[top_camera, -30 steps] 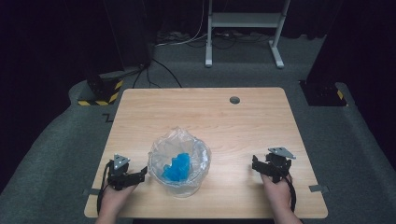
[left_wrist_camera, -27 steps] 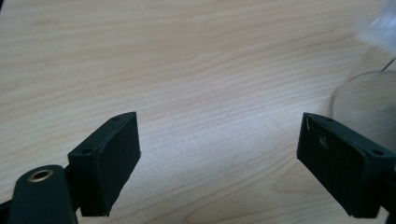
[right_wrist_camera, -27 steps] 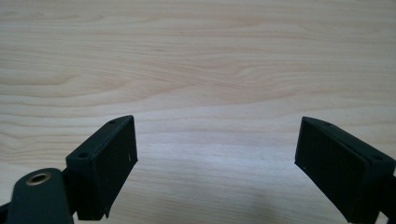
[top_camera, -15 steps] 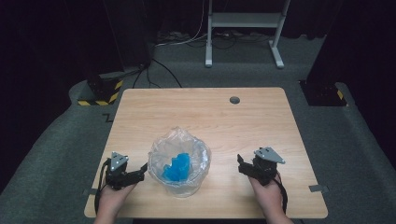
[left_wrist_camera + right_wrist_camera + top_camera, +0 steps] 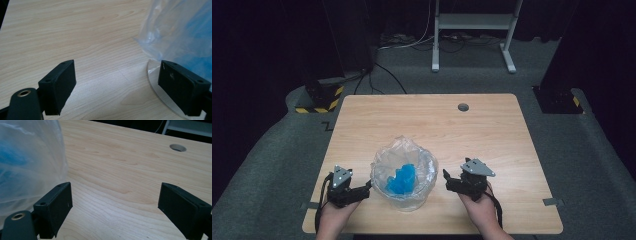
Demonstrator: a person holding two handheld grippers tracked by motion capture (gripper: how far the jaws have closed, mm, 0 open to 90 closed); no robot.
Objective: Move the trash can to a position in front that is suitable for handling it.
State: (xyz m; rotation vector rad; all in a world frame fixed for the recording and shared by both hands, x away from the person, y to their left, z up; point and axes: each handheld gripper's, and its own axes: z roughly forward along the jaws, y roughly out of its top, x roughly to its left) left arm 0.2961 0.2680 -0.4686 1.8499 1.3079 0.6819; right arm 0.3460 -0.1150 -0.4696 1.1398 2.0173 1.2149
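Since the earlier frames our right hand-held gripper [image 5: 445,176] has slid in across the table [image 5: 492,135] toward the clear plastic bag [image 5: 404,167], while our left hand-held gripper [image 5: 368,187] has barely shifted from its spot at the bag's other side. We now have the bag bracketed between the two, each one just beside its flank.

We judge the work to be at its very start. The bag sits in what looks like a clear round bowl [image 5: 152,82], with something bright blue [image 5: 402,179] inside it, and nothing has been lifted, opened or pulled away yet. The approach is done; taking hold of the plastic and whatever follows are all still to do.

Our left hand-held gripper stands wide open and holds nothing. In the left gripper view the crinkled plastic and the bowl's rim lie just ahead of its right-hand jaw, close to it, though we cannot tell whether they touch; bare wood lies between the jaws.

Our right hand-held gripper is also spread wide and empty. In the right gripper view the bag bulges just beyond its left-hand jaw, and the table's cable hole [image 5: 178,147] lies well ahead, toward the right-hand jaw.
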